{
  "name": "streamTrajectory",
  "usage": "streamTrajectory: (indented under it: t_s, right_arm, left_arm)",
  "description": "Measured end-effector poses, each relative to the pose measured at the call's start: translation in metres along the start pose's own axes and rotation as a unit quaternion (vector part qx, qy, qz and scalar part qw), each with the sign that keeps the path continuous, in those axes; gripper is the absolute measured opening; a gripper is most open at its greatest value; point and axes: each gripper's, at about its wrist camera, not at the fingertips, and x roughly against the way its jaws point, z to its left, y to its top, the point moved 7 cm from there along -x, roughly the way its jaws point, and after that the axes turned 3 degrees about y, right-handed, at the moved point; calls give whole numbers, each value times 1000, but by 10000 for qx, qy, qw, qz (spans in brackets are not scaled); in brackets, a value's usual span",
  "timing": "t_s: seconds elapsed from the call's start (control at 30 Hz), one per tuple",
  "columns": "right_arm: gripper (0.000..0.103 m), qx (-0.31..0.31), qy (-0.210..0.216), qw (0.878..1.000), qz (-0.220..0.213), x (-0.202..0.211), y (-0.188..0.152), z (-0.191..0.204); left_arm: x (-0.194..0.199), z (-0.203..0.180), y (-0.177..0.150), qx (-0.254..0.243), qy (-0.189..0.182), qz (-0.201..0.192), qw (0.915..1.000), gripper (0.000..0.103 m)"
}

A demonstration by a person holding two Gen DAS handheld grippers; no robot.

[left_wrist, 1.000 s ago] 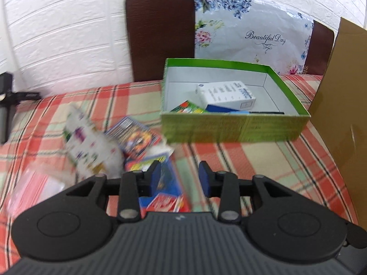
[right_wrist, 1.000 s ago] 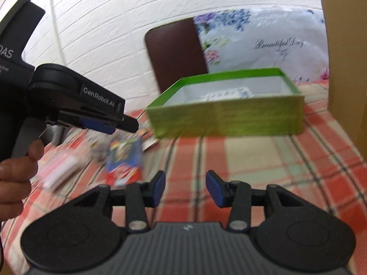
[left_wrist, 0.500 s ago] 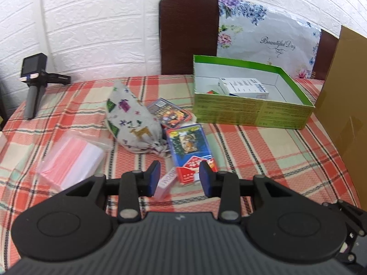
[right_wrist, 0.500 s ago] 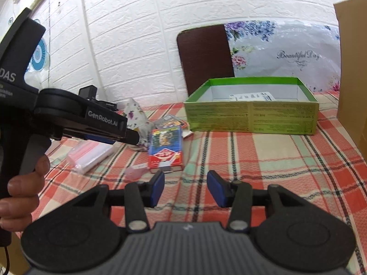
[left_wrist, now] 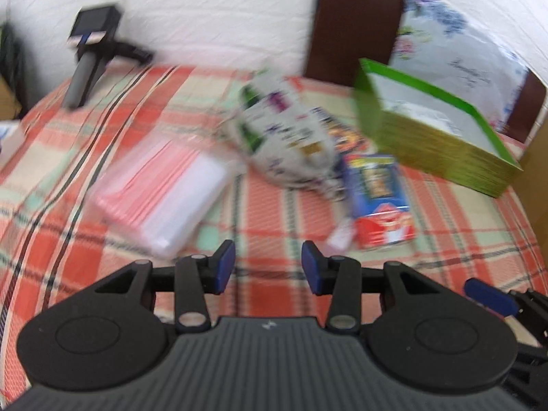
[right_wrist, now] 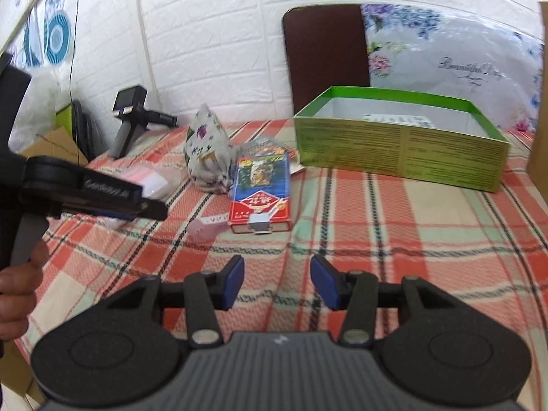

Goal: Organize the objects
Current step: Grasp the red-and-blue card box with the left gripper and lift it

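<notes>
White brick wall behind, plaid tablecloth [right_wrist: 394, 212] below, and on it the clutter I still have to sort: a blue-and-red card box [right_wrist: 262, 193], a patterned cloth pouch [right_wrist: 207, 152] and a clear bag of pink sheets [left_wrist: 161, 191], all left of the green box [right_wrist: 400, 150], which already holds a white carton. My left gripper [left_wrist: 268, 270] and right gripper [right_wrist: 277, 282] have just been opening, jaws spread, nothing between them. I judge the pouch and the small pink piece [right_wrist: 207, 227] touching the card box could drag or topple if I close in carelessly, and the slippery bag may slide from the pads.
</notes>
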Motion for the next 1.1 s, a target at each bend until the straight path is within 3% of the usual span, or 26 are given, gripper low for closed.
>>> streamTrajectory:
  t_s: [0.2, 0.27, 0.33, 0.37, 0.47, 0.7, 0.73, 0.77, 0.83, 1.1]
  right_arm:
    - [67, 279, -18, 9996, 86, -41, 22, 6]
    - [81, 408, -34, 9992, 36, -60, 32, 9]
    - [79, 503, -136, 9986, 27, -81, 37, 10]
    - [67, 533, -191, 9984, 86, -91, 38, 8]
    - [62, 434, -29, 9989, 143, -100, 33, 4]
    - [61, 309, 126, 9992, 217, -55, 6, 2]
    - [62, 311, 137, 9992, 229, -48, 0, 2]
    - [62, 281, 155, 9992, 256, -43, -4, 2]
    - [62, 182, 201, 9993, 263, -33, -11, -2]
    - [62, -722, 503, 9959, 213, -12, -23, -26]
  left_arm:
    - [-14, 9, 5, 168, -146, 87, 9997, 45]
    - [-16, 10, 7, 153, -150, 112, 9997, 45]
    - [-17, 11, 8, 157, -173, 144, 9996, 45]
    - [-18, 11, 9, 164, -206, 159, 9995, 45]
    - [-17, 3, 11, 117, -339, 168, 9992, 45]
    - [-14, -50, 7, -248, -1127, 467, 9922, 46]
    - [-15, -60, 4, -307, -1206, 569, 9906, 53]
    - [-15, -68, 1, -365, -1201, 595, 9903, 62]
    - [-12, -81, -5, -547, -1161, 585, 9900, 66]
    - [-10, -109, -19, -365, -1545, 997, 9823, 73]
